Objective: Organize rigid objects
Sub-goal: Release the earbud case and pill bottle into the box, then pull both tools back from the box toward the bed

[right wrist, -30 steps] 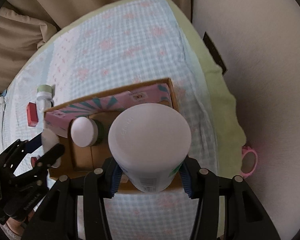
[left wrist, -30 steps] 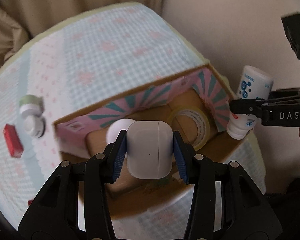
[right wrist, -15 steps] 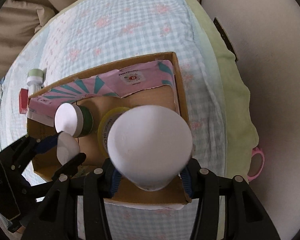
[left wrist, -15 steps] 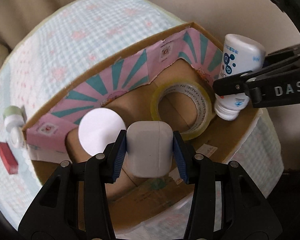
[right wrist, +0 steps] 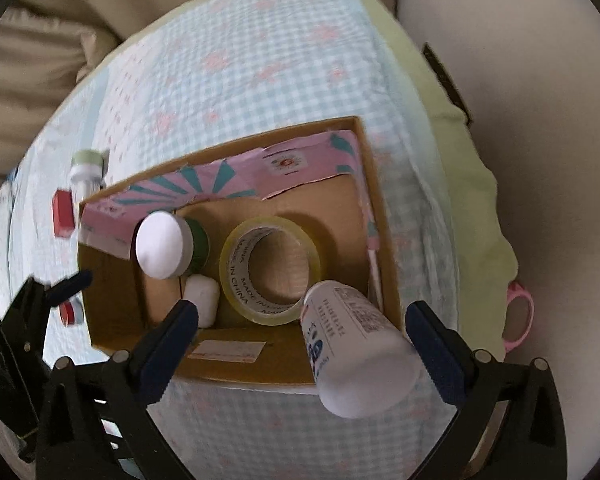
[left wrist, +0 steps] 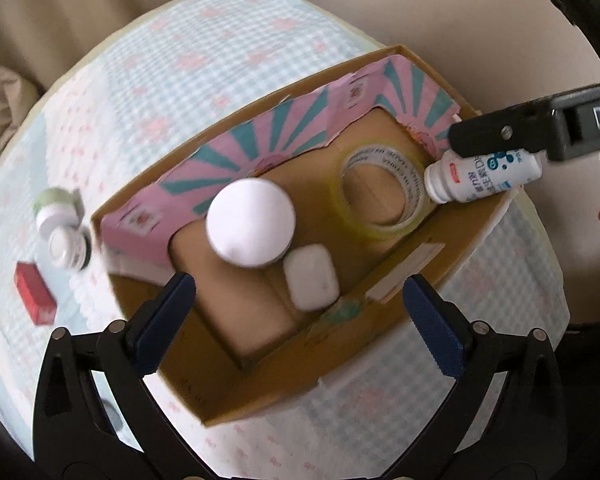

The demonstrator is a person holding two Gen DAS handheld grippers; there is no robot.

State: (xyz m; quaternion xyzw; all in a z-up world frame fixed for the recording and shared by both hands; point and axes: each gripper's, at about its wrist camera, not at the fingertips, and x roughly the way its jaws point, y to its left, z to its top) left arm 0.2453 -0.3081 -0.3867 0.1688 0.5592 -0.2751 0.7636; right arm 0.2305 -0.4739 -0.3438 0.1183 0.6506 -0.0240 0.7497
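Note:
A cardboard box with a pink and teal flap sits on the checked cloth. Inside lie a white earbud case, a white-lidded green jar and a tape roll. My left gripper is open above the box's near side, the case below it. My right gripper is open; the white bottle tilts free between its fingers, mouth down on the box's near right corner.
Outside the box to the left lie two small white bottles and a red block. A pink ring lies off the cloth's right edge. Beige cushions sit behind.
Both grippers opened. The earbud case dropped from my left gripper into the box beside the jar. The white bottle left my right gripper's grip and tips into the box's right corner.

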